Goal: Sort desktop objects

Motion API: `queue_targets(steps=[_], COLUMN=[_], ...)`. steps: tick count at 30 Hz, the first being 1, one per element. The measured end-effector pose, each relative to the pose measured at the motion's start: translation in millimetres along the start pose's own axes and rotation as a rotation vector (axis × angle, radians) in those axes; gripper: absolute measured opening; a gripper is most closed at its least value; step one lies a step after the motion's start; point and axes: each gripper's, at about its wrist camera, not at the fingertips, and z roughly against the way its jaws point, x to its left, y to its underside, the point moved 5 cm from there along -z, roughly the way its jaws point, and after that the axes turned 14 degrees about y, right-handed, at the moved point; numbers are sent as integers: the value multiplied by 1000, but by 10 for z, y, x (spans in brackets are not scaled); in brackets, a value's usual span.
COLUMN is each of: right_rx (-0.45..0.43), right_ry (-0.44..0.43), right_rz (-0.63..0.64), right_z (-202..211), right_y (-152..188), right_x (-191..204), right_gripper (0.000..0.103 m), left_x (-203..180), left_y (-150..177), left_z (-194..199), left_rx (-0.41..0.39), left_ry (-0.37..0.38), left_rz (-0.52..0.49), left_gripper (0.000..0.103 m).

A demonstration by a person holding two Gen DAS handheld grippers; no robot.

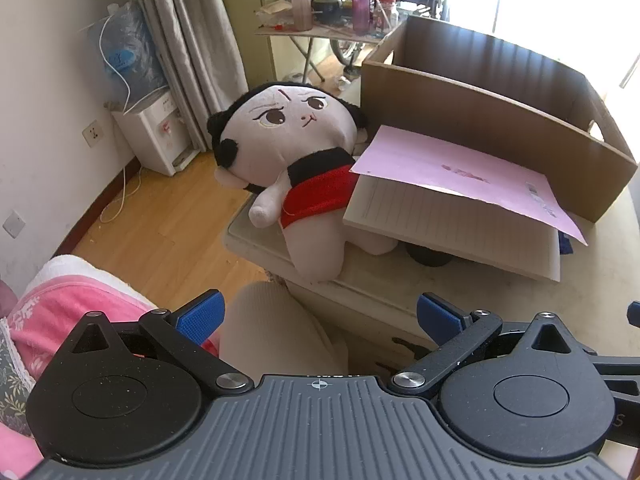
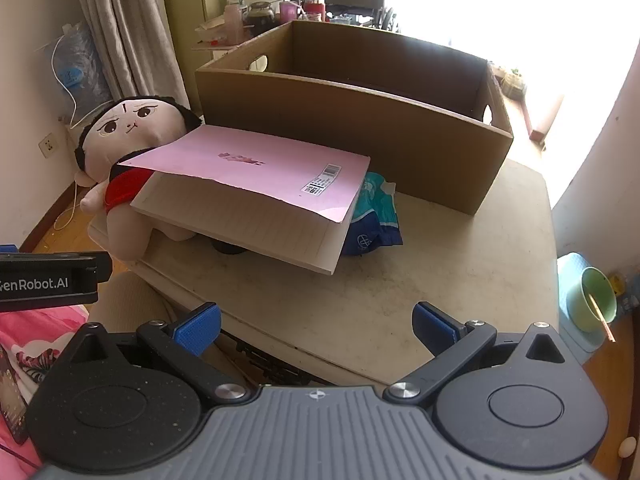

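A plush doll (image 1: 280,148) (image 2: 128,136) with black hair and a red top lies on the left end of the cream desk (image 2: 440,260) (image 1: 592,308). A pink-covered lined notebook (image 1: 460,192) (image 2: 260,184) rests partly on the doll and on a dark round thing (image 1: 428,257). A teal and blue packet (image 2: 376,216) pokes out from under the notebook's right side. Behind them stands an open cardboard box (image 1: 480,120) (image 2: 360,120). My left gripper (image 1: 318,318) hangs open before the desk's front edge, over a person's knee. My right gripper (image 2: 316,322) is open above the desk's front edge, holding nothing.
A pink blanket (image 1: 80,304) lies at lower left. A water dispenser (image 1: 152,136) stands by the curtain, and a cluttered folding table (image 1: 332,16) is behind. A green cup (image 2: 598,300) sits on a blue stool right of the desk. The left device's body (image 2: 48,280) shows at the right view's left edge.
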Motion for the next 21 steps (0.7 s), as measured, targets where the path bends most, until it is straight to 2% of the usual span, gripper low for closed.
queue_targets(steps=[21], right_rx=[8], right_ry=[4], right_rz=[-7], right_z=[-17], right_y=[-15], right_x=[0], right_gripper=[103], left_x=[36], left_y=[10], left_z=[-24], left_rx=[13], left_ry=[-3], left_rz=[6], left_gripper=[103])
